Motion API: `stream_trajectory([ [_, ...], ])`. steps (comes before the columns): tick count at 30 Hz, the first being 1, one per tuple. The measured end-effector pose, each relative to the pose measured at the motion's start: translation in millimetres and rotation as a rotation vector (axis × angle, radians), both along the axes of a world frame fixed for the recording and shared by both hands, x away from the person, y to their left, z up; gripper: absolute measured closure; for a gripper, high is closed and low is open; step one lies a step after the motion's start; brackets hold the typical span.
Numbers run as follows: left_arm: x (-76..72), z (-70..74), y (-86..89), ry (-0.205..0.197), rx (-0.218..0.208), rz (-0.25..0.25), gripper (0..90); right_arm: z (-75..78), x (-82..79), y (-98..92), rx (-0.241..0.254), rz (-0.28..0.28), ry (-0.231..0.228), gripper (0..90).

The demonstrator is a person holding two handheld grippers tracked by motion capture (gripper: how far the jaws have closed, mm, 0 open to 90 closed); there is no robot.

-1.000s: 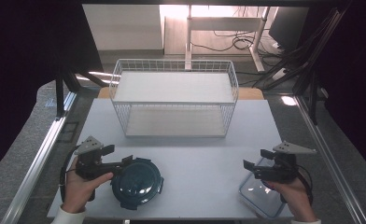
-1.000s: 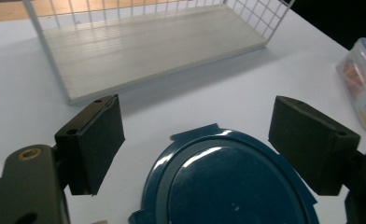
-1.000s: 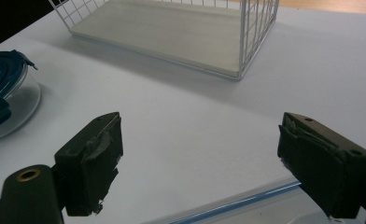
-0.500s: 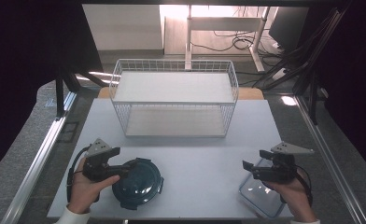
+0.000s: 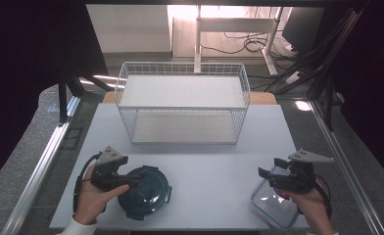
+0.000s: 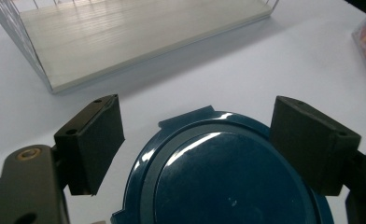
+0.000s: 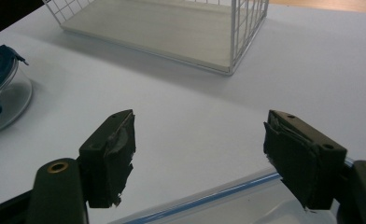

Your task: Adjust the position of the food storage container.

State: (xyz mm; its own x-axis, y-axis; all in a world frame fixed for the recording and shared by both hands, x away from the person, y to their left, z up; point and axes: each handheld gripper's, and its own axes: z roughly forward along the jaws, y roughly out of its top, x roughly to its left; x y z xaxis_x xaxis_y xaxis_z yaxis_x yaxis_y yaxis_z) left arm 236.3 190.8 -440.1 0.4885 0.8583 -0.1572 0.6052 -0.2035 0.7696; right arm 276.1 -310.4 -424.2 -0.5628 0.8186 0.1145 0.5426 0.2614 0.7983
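Two containers on white surface (image 5: 204, 176). Round dark-blue lidded container (image 5: 144, 192) lies directly ahead of left gripper (image 6: 197, 144), between wide-open fingers, untouched. Right gripper (image 7: 202, 156), jaws just closing, nothing gripped, above clear square blue-rimmed container (image 5: 274, 204).

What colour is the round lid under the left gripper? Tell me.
Dark teal blue, glossy; the round lid shows best in the left gripper view.

White table (image 5: 209, 161) bearing a wire rack (image 5: 182, 105), a blue-lidded bowl (image 5: 145, 191) and a clear container (image 5: 273, 205).
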Motion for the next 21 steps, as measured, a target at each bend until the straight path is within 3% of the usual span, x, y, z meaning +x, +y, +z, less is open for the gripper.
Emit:
stream_trajectory([
  [5,-0.6,-1.5,-3.3,0.012,0.015,0.002,17.3,0.2,-3.0,-3.9,-0.005,0.006,0.001,31.1],
  [8,-0.4,-1.5,-3.7,0.012,0.02,-0.001,16.7,-2.3,-7.2,-11.4,-0.029,-0.026,0.012,34.6],
  [12,-0.9,-1.1,-0.7,0.016,0.017,0.007,16.7,-2.7,-16.6,-25.7,-0.012,-0.074,0.031,40.4],
  [13,-0.8,-1.5,-0.9,0.017,0.019,0.006,16.7,-1.5,-23.8,-33.7,0.014,-0.105,0.039,44.3],
  [16,-0.5,-1.8,-2.1,0.016,0.022,-0.003,16.7,-0.9,-32.8,-38.8,0.021,-0.118,0.038,47.8],
  [17,-0.1,-1.8,-3.2,0.016,0.024,-0.009,16.7,-1.4,-43.0,-44.7,-0.017,-0.156,0.035,52.9],
  [21,0.2,-2.5,-4.3,0.016,0.033,-0.016,16.7,-1.3,-52.2,-55.6,-0.057,-0.209,0.047,61.6],
])
